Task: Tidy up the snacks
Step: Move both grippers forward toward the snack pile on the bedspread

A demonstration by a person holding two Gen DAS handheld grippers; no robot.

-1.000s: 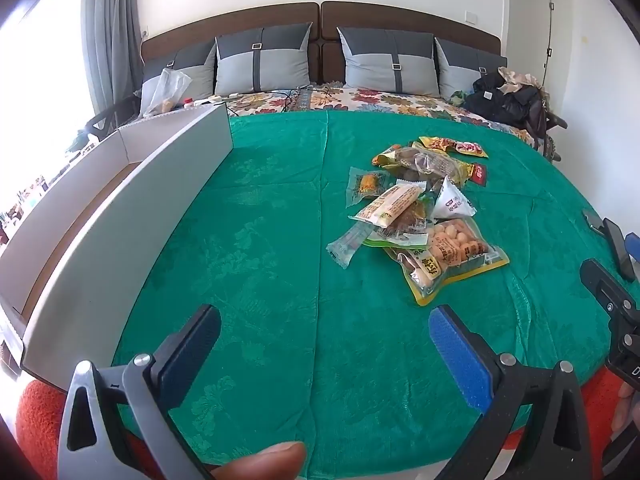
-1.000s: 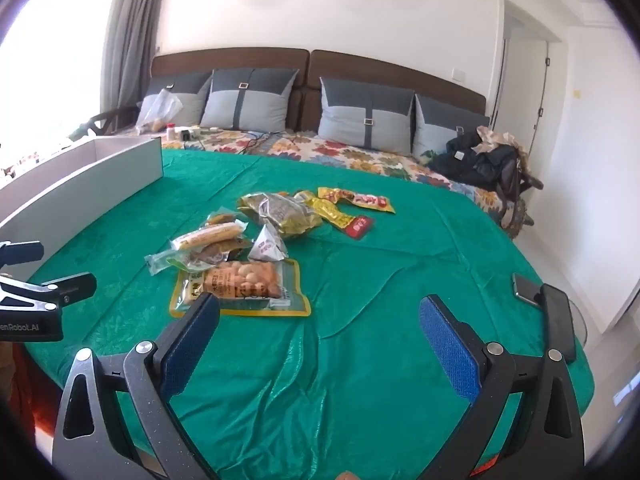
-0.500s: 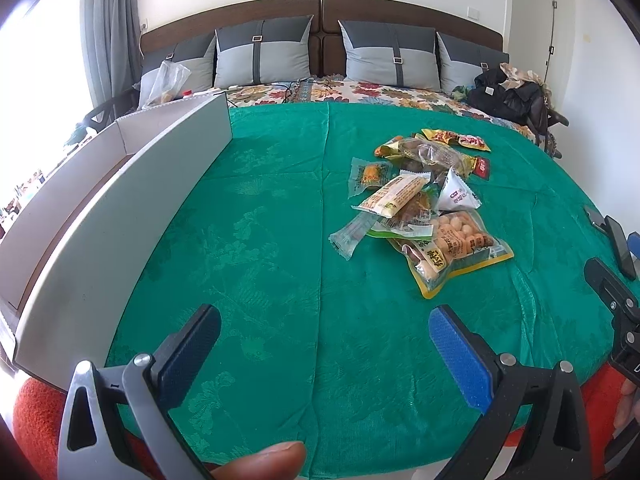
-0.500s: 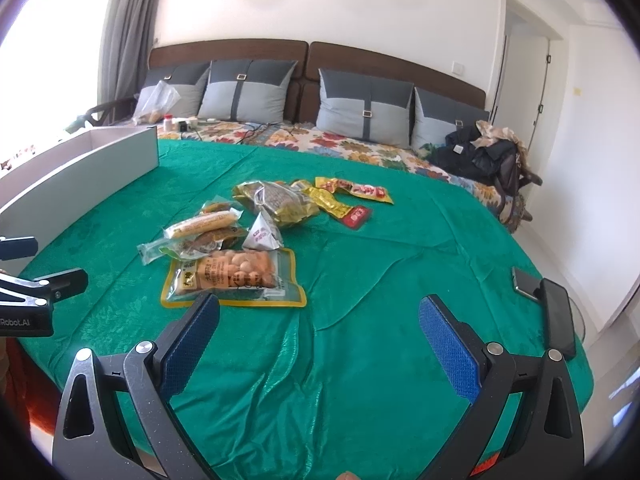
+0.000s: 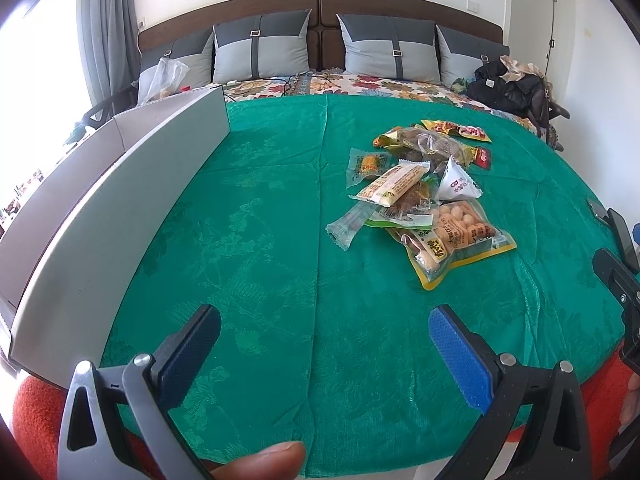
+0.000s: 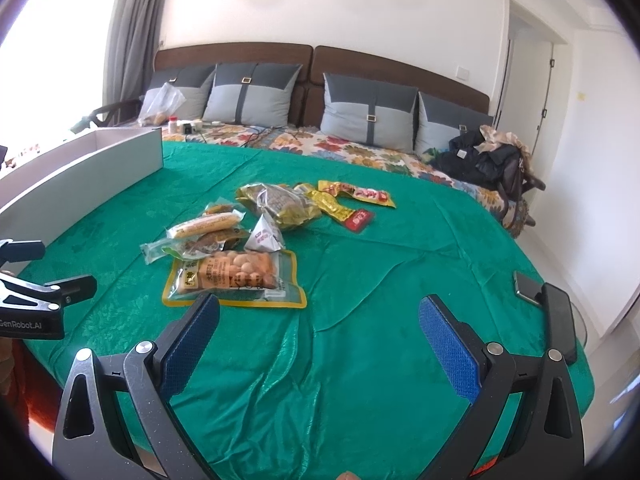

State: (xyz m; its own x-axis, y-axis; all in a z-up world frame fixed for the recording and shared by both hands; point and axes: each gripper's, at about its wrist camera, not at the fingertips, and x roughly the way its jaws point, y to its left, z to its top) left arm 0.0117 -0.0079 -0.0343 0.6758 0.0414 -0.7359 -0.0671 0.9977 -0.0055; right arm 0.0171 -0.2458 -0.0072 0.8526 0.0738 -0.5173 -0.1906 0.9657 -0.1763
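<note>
A pile of snack packets lies on the green cloth. Nearest is a yellow-edged clear bag of round snacks. Behind it are a long bread packet, a white triangular packet and yellow and red packets. A long white open box stands at the left. My left gripper is open and empty, short of the pile. My right gripper is open and empty, just in front of the yellow-edged bag.
Grey pillows and a floral sheet lie behind the cloth. Dark clothes are piled at the back right. A phone lies at the cloth's right edge. A plastic bag sits at the back left.
Both grippers have moved forward a little toward the snack pile. Both stay open and empty.
</note>
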